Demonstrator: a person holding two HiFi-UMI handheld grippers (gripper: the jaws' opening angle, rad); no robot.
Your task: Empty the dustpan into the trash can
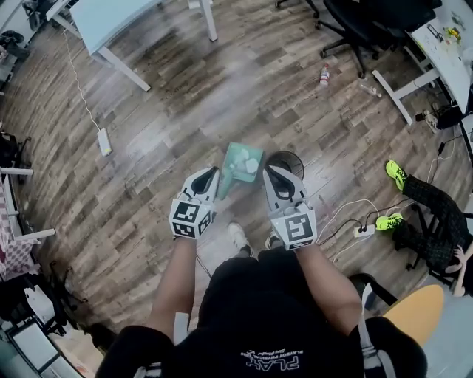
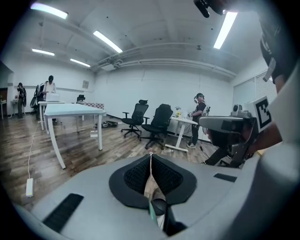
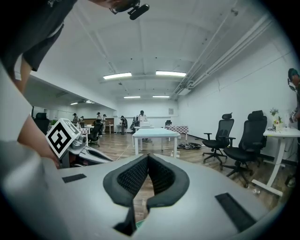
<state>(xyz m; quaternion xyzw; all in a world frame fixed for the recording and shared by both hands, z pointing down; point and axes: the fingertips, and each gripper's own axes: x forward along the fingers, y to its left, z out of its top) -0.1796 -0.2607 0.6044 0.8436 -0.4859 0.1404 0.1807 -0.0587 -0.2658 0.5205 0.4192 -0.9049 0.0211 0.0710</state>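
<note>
A pale green dustpan [image 1: 240,166] with white scraps in it stands on the wood floor, right next to a round black trash can [image 1: 285,163]. My left gripper [image 1: 213,172] hangs above the dustpan's left edge and my right gripper [image 1: 267,172] above the gap between dustpan and can. In the left gripper view the pads [image 2: 140,176] meet with nothing between them; below them a green sliver of the dustpan [image 2: 152,212] and the trash can [image 2: 159,205] show. The right gripper [image 3: 148,157] is shut and empty too, with a bit of green dustpan [image 3: 137,225] beneath it.
A white table [image 1: 111,22] stands far left, with a cable and power brick [image 1: 105,140] on the floor. Black office chairs [image 1: 362,22] and a desk [image 1: 443,44] are far right. A bottle [image 1: 324,74] lies on the floor. A seated person's neon shoes [image 1: 395,173] and a power strip [image 1: 362,230] are at right.
</note>
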